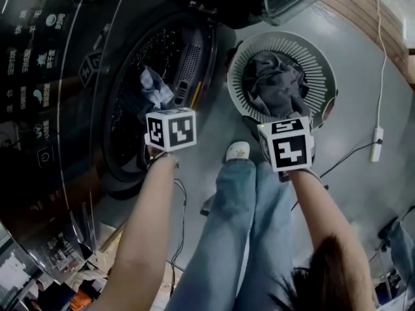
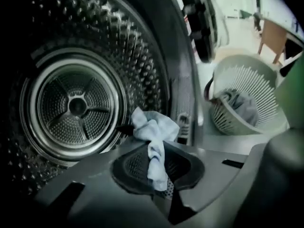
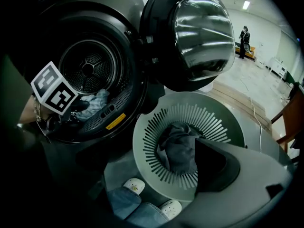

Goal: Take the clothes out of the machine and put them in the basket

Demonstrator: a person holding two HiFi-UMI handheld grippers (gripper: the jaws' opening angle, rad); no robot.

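Grey floor (image 1: 363, 102): at dark steel-drum machine's (image 1: 65, 76) mouth, left gripper (image 2: 159, 175) clamps pale-blue crumpled cloth (image 2: 151, 132); next, likely carry to white slatted basket (image 1: 324, 57); right gripper (image 1: 286, 149) gapes empty.

I am looking into what seems a large open test hall, where a front-loading machine (image 3: 90, 70) is standing on glossy grey floor (image 1: 363, 37), a cable (image 1: 376, 141) is trailing, and ceiling lights (image 3: 245, 5) are shining above a distant person (image 3: 244, 41).
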